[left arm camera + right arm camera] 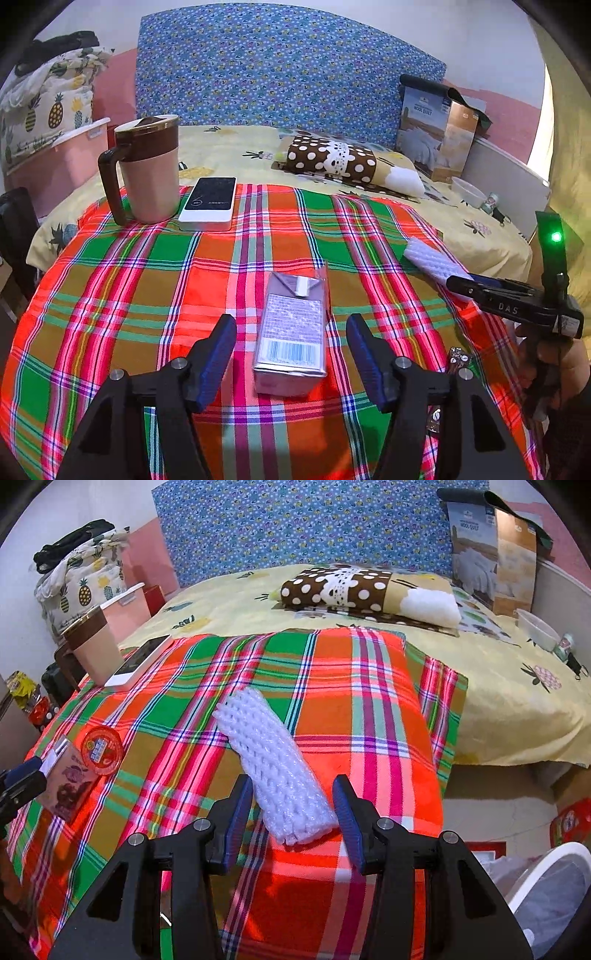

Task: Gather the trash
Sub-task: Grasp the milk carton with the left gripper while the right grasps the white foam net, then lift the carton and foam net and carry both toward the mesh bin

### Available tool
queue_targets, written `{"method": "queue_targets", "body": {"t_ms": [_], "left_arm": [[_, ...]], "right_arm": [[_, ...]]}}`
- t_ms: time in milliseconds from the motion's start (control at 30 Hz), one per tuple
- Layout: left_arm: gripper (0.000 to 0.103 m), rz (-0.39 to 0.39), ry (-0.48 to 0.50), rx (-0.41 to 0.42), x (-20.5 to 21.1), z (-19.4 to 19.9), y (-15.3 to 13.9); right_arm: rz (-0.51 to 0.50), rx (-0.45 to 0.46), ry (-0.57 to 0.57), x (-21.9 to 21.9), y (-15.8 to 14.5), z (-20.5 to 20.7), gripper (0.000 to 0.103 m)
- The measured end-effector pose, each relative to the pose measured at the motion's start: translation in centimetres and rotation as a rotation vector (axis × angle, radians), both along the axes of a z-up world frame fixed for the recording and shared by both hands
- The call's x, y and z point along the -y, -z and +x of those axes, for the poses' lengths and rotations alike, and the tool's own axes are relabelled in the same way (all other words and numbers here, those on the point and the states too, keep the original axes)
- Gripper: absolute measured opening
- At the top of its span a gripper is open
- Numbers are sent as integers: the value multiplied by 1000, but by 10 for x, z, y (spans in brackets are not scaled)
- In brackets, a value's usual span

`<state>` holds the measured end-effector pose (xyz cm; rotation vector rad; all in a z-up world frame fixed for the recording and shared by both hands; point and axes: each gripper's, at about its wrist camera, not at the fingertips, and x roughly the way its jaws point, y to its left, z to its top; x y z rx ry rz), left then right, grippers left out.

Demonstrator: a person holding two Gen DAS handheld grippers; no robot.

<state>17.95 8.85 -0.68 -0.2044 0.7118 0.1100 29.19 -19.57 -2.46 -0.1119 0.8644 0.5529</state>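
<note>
Between my left gripper's spread fingers lies a small purple drink carton, flat on the plaid tablecloth. It looks light and crushable, so I'd pinch its long sides gently. My right gripper, also apart, straddles a white foam fruit net: soft, springy, nearly weightless. Beyond stand a brown-and-cream lidded mug and a white power bank.
</note>
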Motion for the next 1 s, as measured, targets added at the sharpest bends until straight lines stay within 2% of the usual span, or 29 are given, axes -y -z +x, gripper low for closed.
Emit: {"method": "queue_targets", "body": {"t_ms": [100, 267, 333, 367, 500, 1000], "left_arm": [[61, 11, -8, -9, -1, 2, 3], [61, 18, -19, -29, -3, 6, 9], [50, 29, -10, -41, -1, 9, 12], [39, 31, -2, -50, 0, 9, 14], [39, 50, 6, -55, 7, 6, 16], [39, 13, 36, 8, 37, -38, -13]], "right_arm": [[1, 0, -15, -1, -2, -4, 29], [23, -4, -11, 1, -3, -11, 26], [34, 0, -9, 3, -6, -16, 26], [39, 1, -9, 3, -7, -18, 26], [58, 10, -6, 7, -12, -30, 25], [121, 35, 4, 22, -32, -75, 25]]}}
